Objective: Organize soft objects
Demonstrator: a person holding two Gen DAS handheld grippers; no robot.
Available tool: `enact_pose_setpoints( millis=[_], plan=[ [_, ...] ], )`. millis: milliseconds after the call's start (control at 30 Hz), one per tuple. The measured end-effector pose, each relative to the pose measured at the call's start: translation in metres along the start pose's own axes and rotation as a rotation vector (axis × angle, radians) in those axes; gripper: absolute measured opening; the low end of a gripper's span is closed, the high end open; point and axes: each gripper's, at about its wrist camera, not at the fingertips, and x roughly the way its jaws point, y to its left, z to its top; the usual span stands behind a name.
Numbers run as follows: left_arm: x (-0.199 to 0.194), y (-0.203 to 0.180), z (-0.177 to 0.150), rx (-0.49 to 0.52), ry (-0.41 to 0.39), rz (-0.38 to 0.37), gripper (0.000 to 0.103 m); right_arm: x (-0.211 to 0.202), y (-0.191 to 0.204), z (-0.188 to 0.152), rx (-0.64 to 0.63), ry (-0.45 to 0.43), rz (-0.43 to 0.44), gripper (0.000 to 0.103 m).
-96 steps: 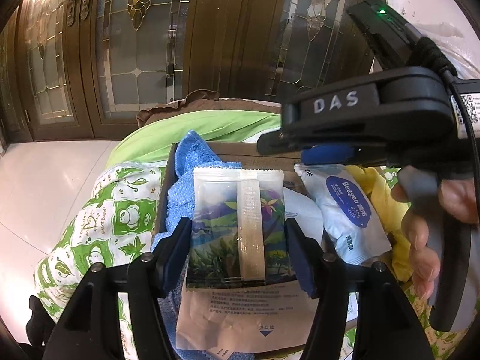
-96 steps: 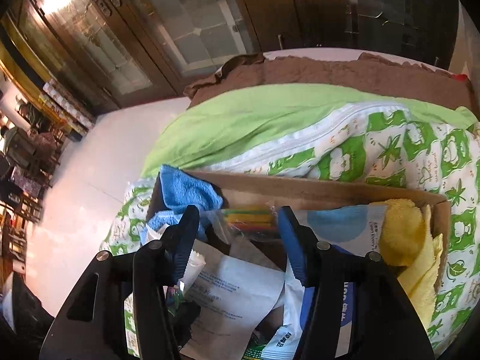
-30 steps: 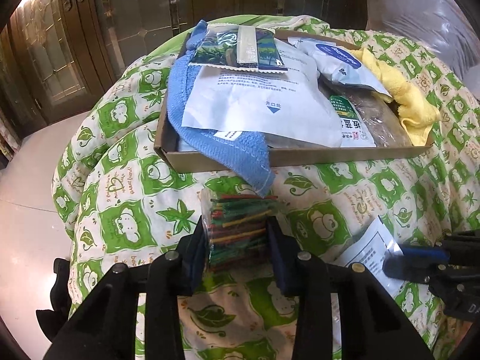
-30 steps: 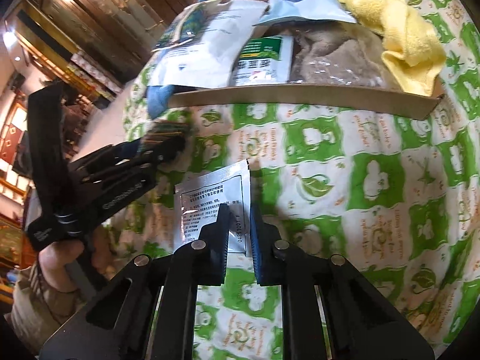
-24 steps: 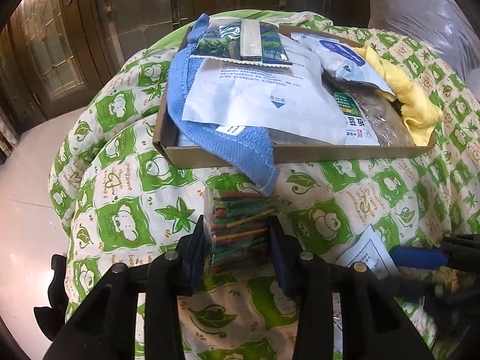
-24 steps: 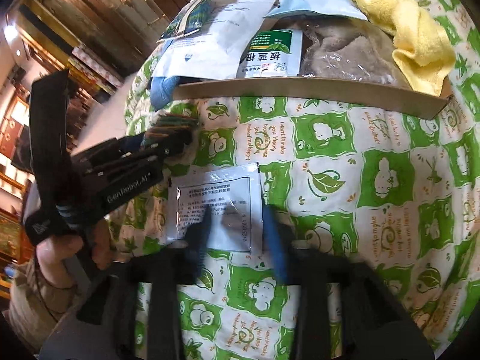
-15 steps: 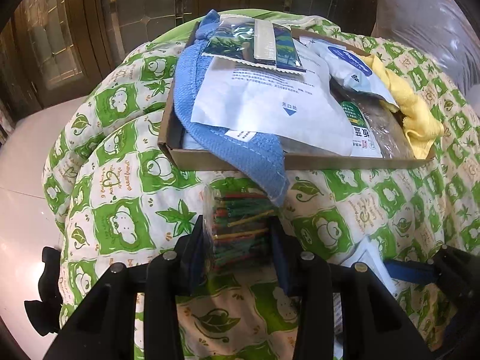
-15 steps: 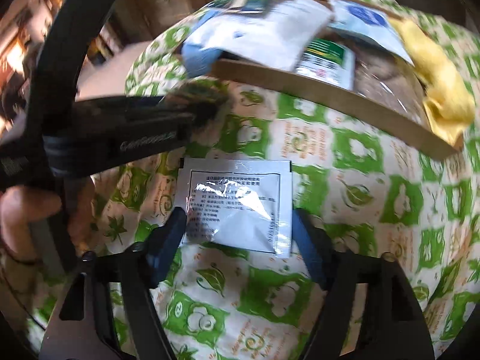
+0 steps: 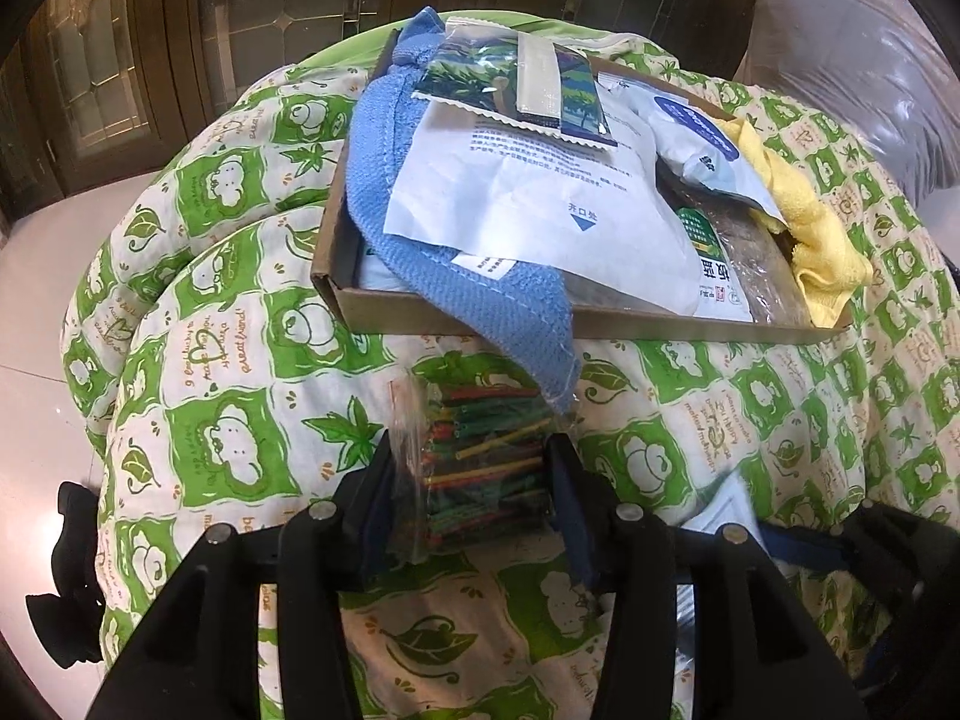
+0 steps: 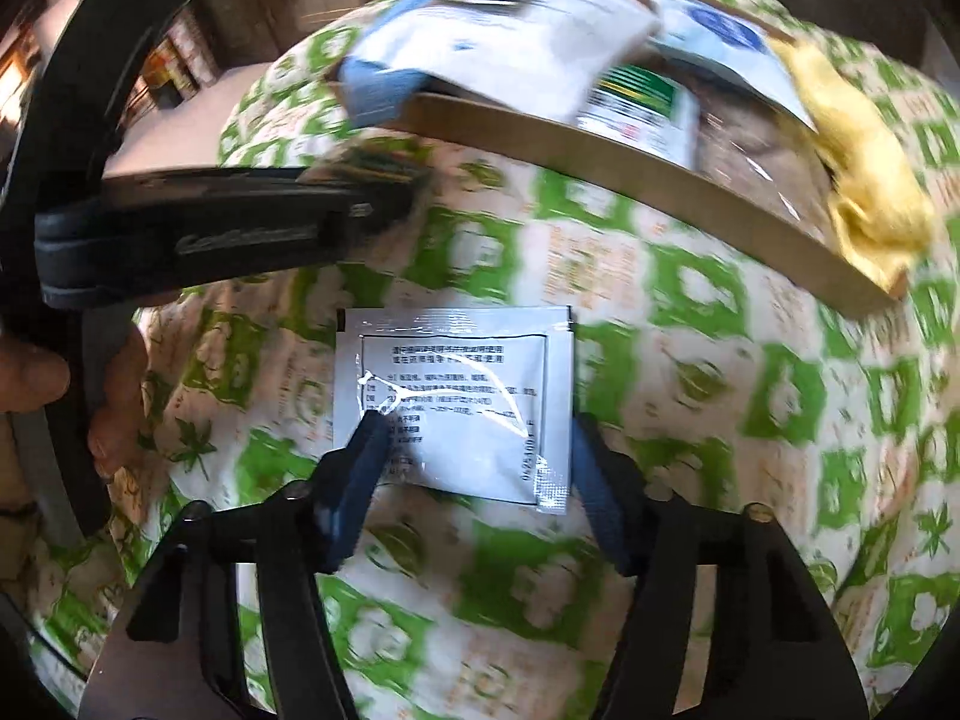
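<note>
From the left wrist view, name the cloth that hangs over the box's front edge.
The blue cloth: its corner droops over the cardboard box wall. The yellow cloth stays inside.

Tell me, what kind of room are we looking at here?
Most likely a room in someone's home, perhaps a bedroom or living room. A soft green-and-white quilt covers what looks like a bed or sofa, dark wooden doors with leaded glass stand behind it, and the floor is pale and glossy.

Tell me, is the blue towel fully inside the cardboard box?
No. The blue towel hangs over the cardboard box front wall onto the quilt.
</note>
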Motion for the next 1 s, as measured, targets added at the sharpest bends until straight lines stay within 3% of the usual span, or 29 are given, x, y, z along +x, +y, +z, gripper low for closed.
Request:
enact_pose_setpoints(
  millis=[33,133,233,300,400,600,667,700,767,800,833,1000],
  plan=[
    [0.000,-0.001,-0.001,0.004,0.001,0.003,0.048,-0.003,-0.003,-0.002,0.024,0.001,0.009,0.052],
    [0.000,-0.001,-0.001,0.017,-0.004,0.012,0.045,-0.011,-0.020,-0.008,0.093,-0.002,0.028,0.025],
    [-0.002,-0.006,-0.004,0.033,-0.016,0.031,0.029,-0.014,-0.031,-0.013,0.154,0.001,0.082,0.022],
    [-0.004,-0.007,-0.004,0.035,-0.027,0.038,0.026,-0.015,-0.035,-0.016,0.176,-0.004,0.105,0.020],
    [-0.009,-0.004,-0.004,0.009,-0.042,0.016,0.024,-0.019,-0.040,-0.018,0.176,-0.013,0.103,0.011],
    [-0.010,-0.001,-0.004,0.003,-0.043,0.003,0.024,-0.042,-0.065,-0.027,0.169,-0.023,0.072,0.009],
    [-0.010,-0.001,-0.004,0.008,-0.042,0.006,0.024,-0.044,-0.062,-0.027,0.130,-0.007,0.104,0.009],
    [-0.010,-0.001,-0.004,0.008,-0.041,0.007,0.024,-0.044,-0.058,-0.026,0.103,0.001,0.121,0.011],
    [-0.009,-0.001,-0.003,0.003,-0.038,0.003,0.024,-0.048,-0.051,-0.018,-0.007,0.034,0.142,0.032],
    [-0.008,-0.001,-0.003,0.000,-0.036,0.001,0.024,-0.049,-0.047,-0.014,-0.061,0.042,0.140,0.058],
    [-0.008,-0.001,-0.002,-0.004,-0.035,-0.001,0.024,-0.053,-0.042,-0.010,-0.141,0.053,0.134,0.069],
    [-0.007,0.002,-0.001,-0.013,-0.029,-0.008,0.024,-0.057,-0.028,0.005,-0.413,0.121,0.127,0.069]
  ],
)
